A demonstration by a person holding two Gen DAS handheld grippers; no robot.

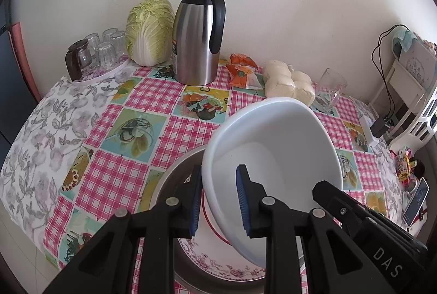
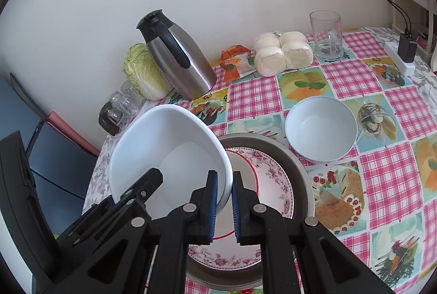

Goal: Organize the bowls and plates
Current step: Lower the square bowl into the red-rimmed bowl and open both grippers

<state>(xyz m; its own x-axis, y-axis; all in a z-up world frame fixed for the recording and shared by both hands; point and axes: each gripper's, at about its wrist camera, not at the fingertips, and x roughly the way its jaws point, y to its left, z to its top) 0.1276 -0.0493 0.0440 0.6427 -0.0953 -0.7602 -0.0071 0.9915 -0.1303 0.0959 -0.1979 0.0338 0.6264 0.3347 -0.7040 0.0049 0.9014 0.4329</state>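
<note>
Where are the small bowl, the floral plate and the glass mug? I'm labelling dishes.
small bowl point(image 2: 321, 130): right wrist view, inner floor.
floral plate point(image 2: 275, 179): right wrist view, patterned rim.
glass mug point(image 2: 326, 34): right wrist view, side wall.

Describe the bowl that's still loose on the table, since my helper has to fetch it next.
On the pink checked tablecloth, find the grey metal basin holding a floral plate. Just beyond its far right rim sits a small white bowl, upright and empty. Unlike the larger tilted white bowl, no gripper touches it.

Left tongs point(image 1: 218, 201): fingers straddling a rim, narrowly parted, one inside, one outside.
Right tongs point(image 2: 224, 205): fingers clamped close on a rim's right edge.
</note>
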